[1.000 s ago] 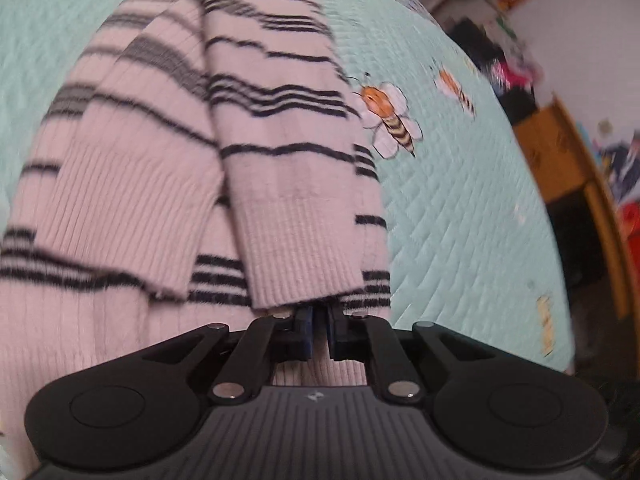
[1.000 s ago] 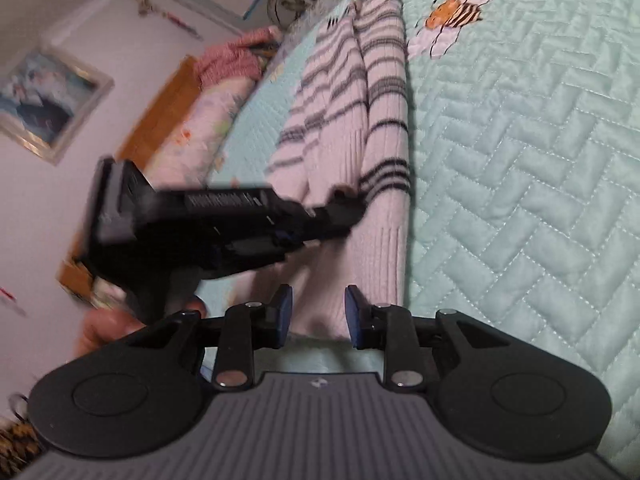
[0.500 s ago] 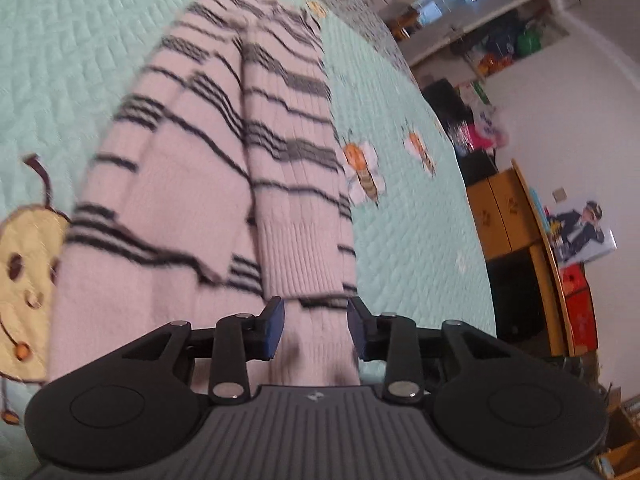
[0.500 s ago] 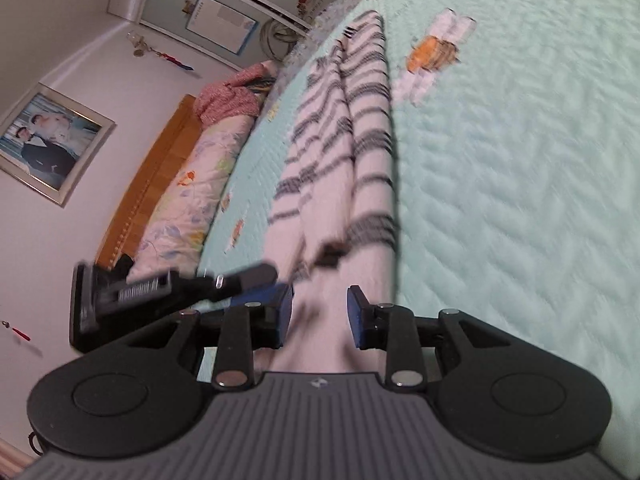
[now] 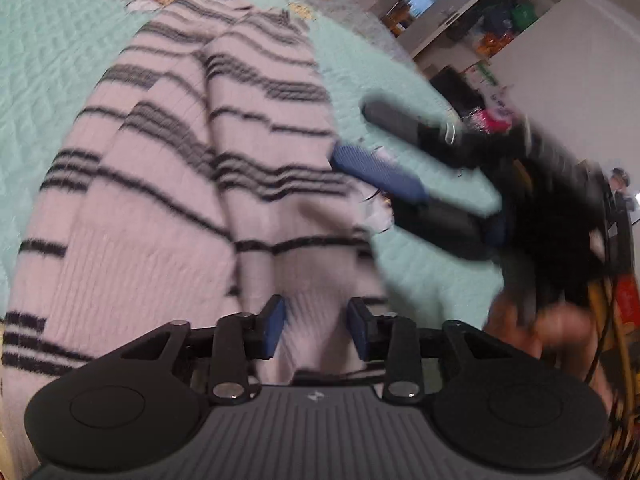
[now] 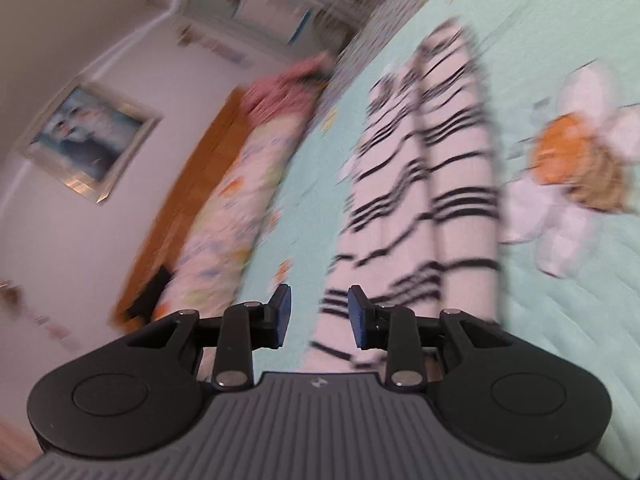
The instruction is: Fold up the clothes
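The bed (image 5: 420, 280), under its pale green quilted cover, carried everything. On it the striped sweater (image 5: 180, 200) lay stretched out in a long narrow strip, white with dark bands, running away from both cameras toward the far edge. Its two long sides looked already turned in over the middle, with a ridge down the centre where they met, so I judged the lengthwise fold done. What seemed left was the crosswise fold, bringing the near ribbed hem up toward the far end, and that had not begun: the strip was at full length.

The left hand-held gripper (image 5: 316, 326) sat low over the near end, its jaws apart but closing, ribbed cloth showing between the blue pads with no clear pinch, so released for the moment. The right hand-held gripper (image 6: 320, 312) was empty too, its jaws opening, only blurred sweater and cover visible past them. In the left wrist view it (image 5: 384, 144) appeared just beside the sweater's right edge, a person's hand (image 5: 552, 328) below it.

A bee-and-flower print (image 6: 576, 168) on the cover lay near the sweater's side.
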The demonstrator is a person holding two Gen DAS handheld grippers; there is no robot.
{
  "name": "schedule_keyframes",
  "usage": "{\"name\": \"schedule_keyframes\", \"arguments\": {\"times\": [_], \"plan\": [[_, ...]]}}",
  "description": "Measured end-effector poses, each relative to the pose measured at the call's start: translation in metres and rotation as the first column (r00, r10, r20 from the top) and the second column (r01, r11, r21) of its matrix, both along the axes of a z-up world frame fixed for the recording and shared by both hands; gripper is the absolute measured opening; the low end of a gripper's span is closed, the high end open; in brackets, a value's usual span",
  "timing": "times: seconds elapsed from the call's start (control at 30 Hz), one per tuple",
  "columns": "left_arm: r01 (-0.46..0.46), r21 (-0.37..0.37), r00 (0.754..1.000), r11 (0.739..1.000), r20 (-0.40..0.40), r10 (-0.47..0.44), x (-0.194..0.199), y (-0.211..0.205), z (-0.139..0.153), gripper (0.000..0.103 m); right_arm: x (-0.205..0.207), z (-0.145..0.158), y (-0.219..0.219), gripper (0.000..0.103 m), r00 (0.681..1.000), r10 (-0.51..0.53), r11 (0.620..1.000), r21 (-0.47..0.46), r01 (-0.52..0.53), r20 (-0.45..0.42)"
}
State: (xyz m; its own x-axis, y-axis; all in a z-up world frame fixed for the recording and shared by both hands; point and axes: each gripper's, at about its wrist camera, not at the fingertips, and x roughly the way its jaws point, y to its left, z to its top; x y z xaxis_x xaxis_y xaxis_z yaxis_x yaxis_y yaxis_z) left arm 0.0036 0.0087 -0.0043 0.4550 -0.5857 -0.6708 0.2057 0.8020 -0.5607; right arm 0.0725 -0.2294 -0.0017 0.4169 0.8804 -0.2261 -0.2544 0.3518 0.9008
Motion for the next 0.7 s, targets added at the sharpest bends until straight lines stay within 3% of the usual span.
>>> {"name": "schedule_keyframes", "arguments": {"times": [0.13, 0.2, 0.43, 0.6, 0.7], "plan": [[0.033, 0.022, 0.999, 0.999, 0.012, -0.033, 0.000, 0.002, 0.000, 0.033, 0.060, -0.021, 0.006, 0.038, 0.994, 0.101, 0.994, -0.045, -0.103, -0.031], [0.042, 0.029, 0.999, 0.999, 0.015, -0.042, 0.000, 0.002, 0.000, 0.033, 0.090, -0.031, 0.007, 0.029, 0.990, 0.132, 0.987, -0.085, -0.136, -0.046], [0.063, 0.029, 0.998, 0.998, 0.020, -0.063, 0.002, 0.003, -0.003, 0.033, 0.187, -0.042, -0.008, 0.028, 0.995, 0.081, 0.996, -0.030, -0.083, -0.049], [0.070, 0.014, 0.997, 0.997, 0.024, -0.070, 0.002, 0.008, -0.006, 0.033, 0.236, -0.055, -0.005, 0.001, 0.995, 0.060, 0.998, -0.017, -0.061, -0.080], [0.075, 0.008, 0.997, 0.997, 0.020, -0.075, 0.000, 0.009, -0.008, 0.033, 0.254, -0.064, -0.009, 0.000, 0.993, -0.003, 1.000, 0.001, 0.003, -0.117]]}}
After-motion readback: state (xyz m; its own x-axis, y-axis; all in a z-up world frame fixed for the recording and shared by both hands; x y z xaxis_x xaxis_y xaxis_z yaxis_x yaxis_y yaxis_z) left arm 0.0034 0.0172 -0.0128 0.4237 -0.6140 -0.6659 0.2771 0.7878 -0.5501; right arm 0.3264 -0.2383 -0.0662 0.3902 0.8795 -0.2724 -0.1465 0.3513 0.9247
